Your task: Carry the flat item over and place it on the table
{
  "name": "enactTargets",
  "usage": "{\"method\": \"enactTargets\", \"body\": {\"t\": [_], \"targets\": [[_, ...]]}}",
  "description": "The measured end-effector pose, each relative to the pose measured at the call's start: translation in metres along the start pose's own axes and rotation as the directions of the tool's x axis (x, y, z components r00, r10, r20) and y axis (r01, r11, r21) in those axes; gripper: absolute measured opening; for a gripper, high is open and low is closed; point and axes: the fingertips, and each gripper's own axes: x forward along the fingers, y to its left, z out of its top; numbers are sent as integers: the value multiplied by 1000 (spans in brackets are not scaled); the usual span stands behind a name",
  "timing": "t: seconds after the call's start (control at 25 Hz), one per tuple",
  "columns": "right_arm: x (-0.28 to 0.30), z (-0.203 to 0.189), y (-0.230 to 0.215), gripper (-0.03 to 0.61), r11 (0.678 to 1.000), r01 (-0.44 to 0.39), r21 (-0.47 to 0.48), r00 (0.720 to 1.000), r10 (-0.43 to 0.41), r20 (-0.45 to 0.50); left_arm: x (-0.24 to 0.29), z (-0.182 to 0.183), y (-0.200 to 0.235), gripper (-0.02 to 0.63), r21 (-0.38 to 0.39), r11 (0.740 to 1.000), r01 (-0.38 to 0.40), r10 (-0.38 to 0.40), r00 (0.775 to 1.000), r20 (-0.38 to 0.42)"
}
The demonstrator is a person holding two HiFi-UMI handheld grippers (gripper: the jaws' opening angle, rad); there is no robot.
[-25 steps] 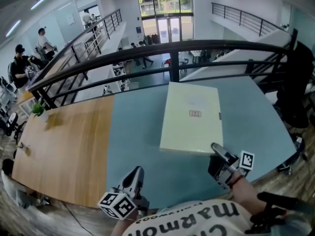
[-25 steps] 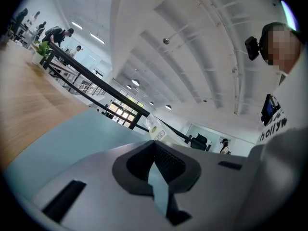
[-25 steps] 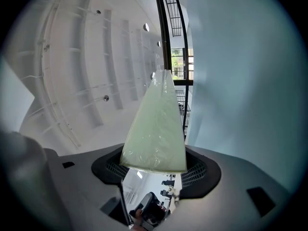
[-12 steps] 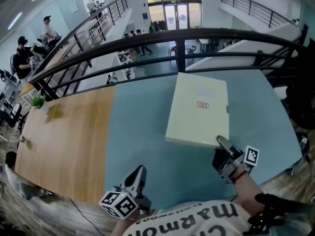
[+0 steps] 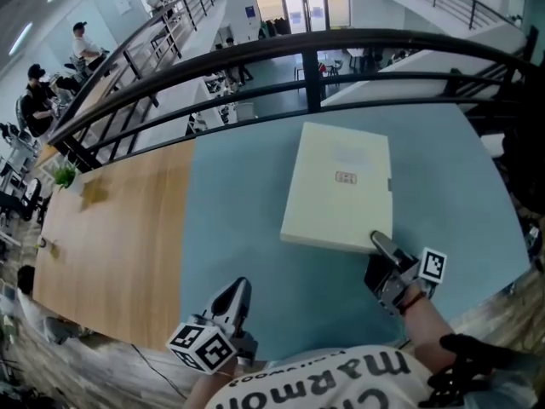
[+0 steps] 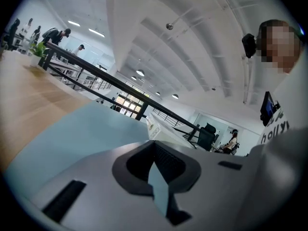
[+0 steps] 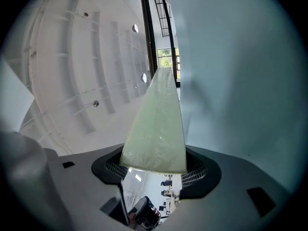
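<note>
Head view, with both claw views. The blue section [image 5: 234, 228] of the bench serves as the reference. A cream flat item [image 5: 336, 186] hangs over the right half of the blue section, with its long side running from the near edge toward the far edge. A shadow shows under its near end, which is raised. Whether its far end touches the blue section cannot be told.

The right claw [image 5: 381, 245], at the near right of the blue section, is clamped on the item's near right corner, with the cream edge between both pads. The left claw [image 5: 238, 290], at the near edge of the blue section, has its jaws together and holds nothing.

Compared with a second ago, the item's far end has drawn clear of the black railing [image 5: 255, 54] beyond the blue section, and a strip of blue now shows between them. The right claw's grip is unchanged. The wooden section [image 5: 111, 245] adjoins the blue section on the left.
</note>
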Motion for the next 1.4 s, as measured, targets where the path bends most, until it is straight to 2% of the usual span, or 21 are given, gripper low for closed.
{"method": "enactTargets", "body": {"t": [0.08, 0.2, 0.6, 0.92, 1.16, 1.4], "targets": [[1, -1, -3, 301, 1000, 11, 18, 1000, -11, -4, 3, -1, -5, 3, 18, 1000, 3, -2, 1000, -25], [-1, 3, -7, 301, 999, 38, 23, 999, -38, -6, 6, -8, -12, 3, 2, 1000, 10, -10, 999, -49], [3, -1, -16, 301, 996, 85, 37, 996, -86, 9, -11, -20, 1, 3, -39, 999, -19, 17, 998, -62], [21, -1, -26, 301, 992, 121, 25, 991, -123, 51, -4, -18, 39, 3, -88, 996, -14, 9, 998, -55], [24, 10, -25, 301, 985, 170, 16, 982, -170, 79, 19, -7, 63, 3, -145, 989, 2, -4, 1000, -14], [40, 7, -27, 301, 987, 158, 37, 982, -161, 95, 20, -4, 88, 3, -171, 985, -19, 15, 1000, -26]]}}
